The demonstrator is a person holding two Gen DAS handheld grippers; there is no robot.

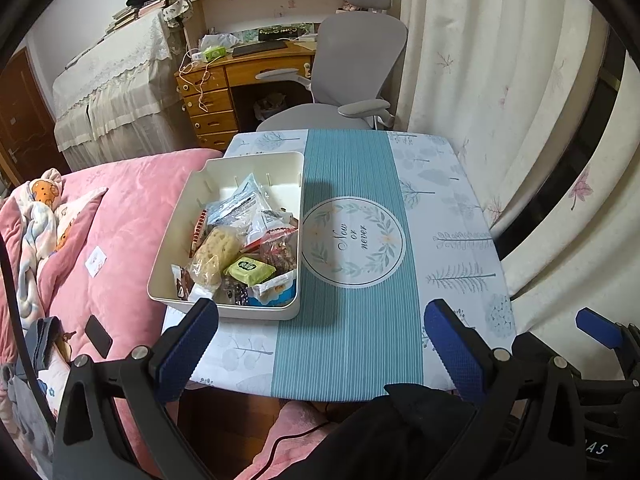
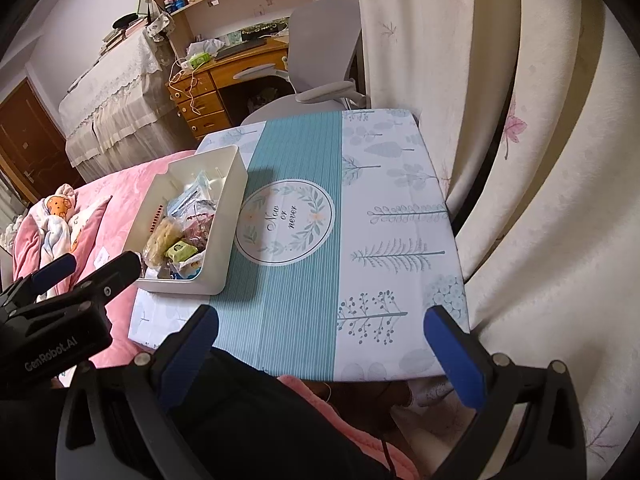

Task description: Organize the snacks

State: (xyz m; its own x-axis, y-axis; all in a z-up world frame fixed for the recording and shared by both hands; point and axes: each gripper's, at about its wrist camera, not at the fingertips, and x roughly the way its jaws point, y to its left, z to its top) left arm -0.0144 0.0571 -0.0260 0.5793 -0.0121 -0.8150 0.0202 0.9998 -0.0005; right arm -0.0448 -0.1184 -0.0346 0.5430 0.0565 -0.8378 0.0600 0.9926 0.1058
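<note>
the cream plastic bin with rounded corners (image 1: 182,216) sits on the left side of the small table under its teal-striped, tree-printed cloth (image 1: 352,320), its left side close to the table edge next to the pink quilted bed cover (image 1: 128,216). it's heaped with wrapped snacks: a pale crumbly cake in clear film (image 1: 214,254), a small green foil-edged packet (image 1: 250,270), a white and blue pouch (image 1: 240,200) leaning up at the back. all of it looks light, crinkly and slippery, and i'd guess the cake would crush under a hard squeeze, so pinching a sealed edge or a flat packet end seems the safer hold. the left gripper (image 1: 320,344) hangs wide open just short of the bin's near wall, holding nothing. the right gripper (image 2: 320,344) is spread just as wide and empty over the near edge of the table, well apart from the bin
</note>
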